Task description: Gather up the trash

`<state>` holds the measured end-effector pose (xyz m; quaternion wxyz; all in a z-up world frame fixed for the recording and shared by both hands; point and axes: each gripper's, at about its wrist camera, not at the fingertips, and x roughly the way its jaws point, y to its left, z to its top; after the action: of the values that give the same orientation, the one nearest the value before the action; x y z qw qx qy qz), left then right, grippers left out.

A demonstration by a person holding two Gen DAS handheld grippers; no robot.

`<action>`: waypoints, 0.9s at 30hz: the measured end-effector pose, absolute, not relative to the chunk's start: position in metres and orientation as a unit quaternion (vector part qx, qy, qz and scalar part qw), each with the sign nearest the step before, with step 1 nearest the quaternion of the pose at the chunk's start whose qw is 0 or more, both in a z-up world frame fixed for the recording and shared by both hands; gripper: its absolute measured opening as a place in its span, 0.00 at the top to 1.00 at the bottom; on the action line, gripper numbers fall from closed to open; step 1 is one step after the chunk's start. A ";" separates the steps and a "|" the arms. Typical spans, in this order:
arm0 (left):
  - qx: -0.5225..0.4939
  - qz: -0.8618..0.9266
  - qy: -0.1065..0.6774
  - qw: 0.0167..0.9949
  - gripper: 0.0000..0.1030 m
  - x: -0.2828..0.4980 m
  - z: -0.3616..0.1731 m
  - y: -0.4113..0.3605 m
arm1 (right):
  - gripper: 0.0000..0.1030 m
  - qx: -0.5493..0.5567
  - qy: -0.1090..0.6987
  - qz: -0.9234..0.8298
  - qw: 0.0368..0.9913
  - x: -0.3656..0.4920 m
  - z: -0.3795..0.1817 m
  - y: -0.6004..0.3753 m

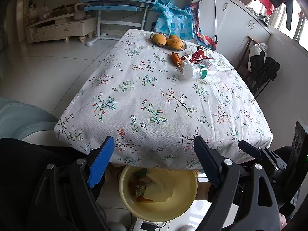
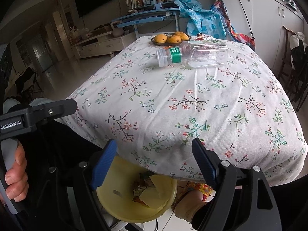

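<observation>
Both grippers, left gripper (image 1: pixel 154 161) and right gripper (image 2: pixel 154 159), hang spread wide and hold nothing above the yellow basin (image 1: pixel 159 209) of scraps below the table's near edge. On the floral tablecloth (image 1: pixel 154 105), far side, lie a clear plastic bottle (image 2: pixel 192 55), a red wrapper (image 1: pixel 200 54) and an orange peel (image 1: pixel 176 58) near the plate of mangoes (image 1: pixel 168 40)

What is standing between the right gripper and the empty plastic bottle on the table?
Nothing visible. The right gripper is open at the near table edge, and only bare flowered tablecloth lies between it and the bottle, which lies on its side. The wrapper and peel lie beyond the bottle.
</observation>
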<state>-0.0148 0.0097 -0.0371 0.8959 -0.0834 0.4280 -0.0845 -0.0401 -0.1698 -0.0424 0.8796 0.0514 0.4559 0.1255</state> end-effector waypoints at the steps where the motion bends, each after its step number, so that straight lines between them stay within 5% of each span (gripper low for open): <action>1: -0.084 -0.085 0.428 0.896 0.21 -0.015 -0.037 0.010 | 0.25 0.050 0.455 0.125 0.880 -0.040 -0.042 -0.169; 27: -0.086 -0.086 0.429 0.895 0.21 -0.015 -0.037 0.009 | 0.24 0.034 0.456 0.129 0.880 -0.041 -0.044 -0.163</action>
<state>-0.0150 0.0092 -0.0372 0.8951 -0.0860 0.4289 -0.0862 -0.0408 -0.1630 -0.0436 0.8799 0.0344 0.4559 0.1291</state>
